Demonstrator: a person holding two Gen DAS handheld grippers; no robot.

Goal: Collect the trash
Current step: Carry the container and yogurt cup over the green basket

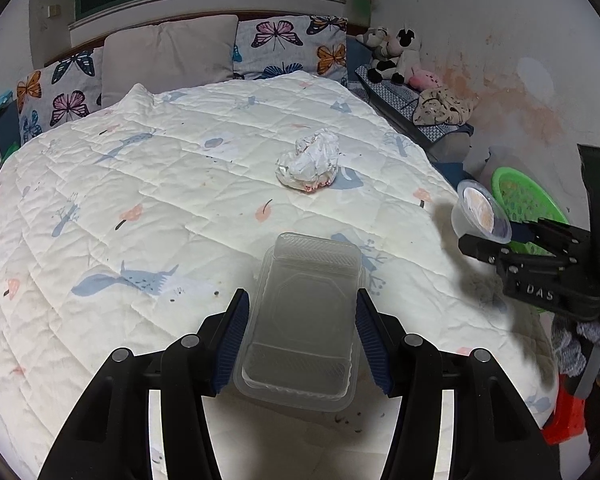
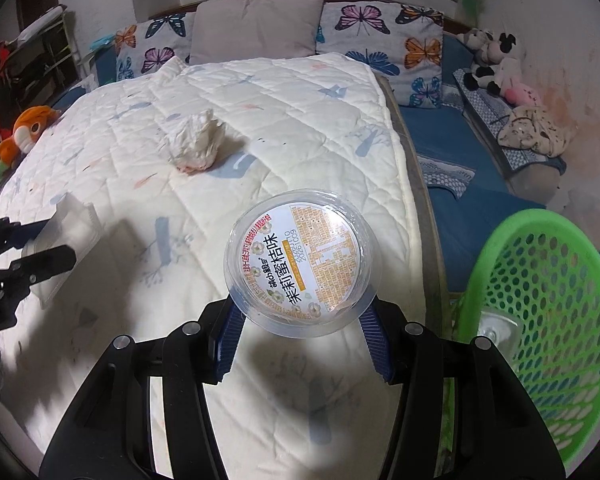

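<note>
you have one piece of trash in each claw and nothing dropped from them yet. your left gripper (image 1: 302,342) is closed on the clear rectangular plastic food tray (image 1: 304,320), its blue pads pressed against the tray's long sides, held above the near part of the white quilted bedspread (image 1: 140,184). your right gripper (image 2: 302,334) is clamped on the round clear plastic cup with the printed foil lid (image 2: 303,262), carried over the right edge of the bed. the green plastic mesh basket (image 2: 548,320) stands on the floor to the right, just beside that edge, and already has one clear plastic piece (image 2: 498,330) lying in it. the crumpled white tissue wad (image 1: 309,164) lies in the middle of the bed, farther off and untouched. my judgement: roughly midway, with two items to drop in the basket and the wad left to fetch.
</note>
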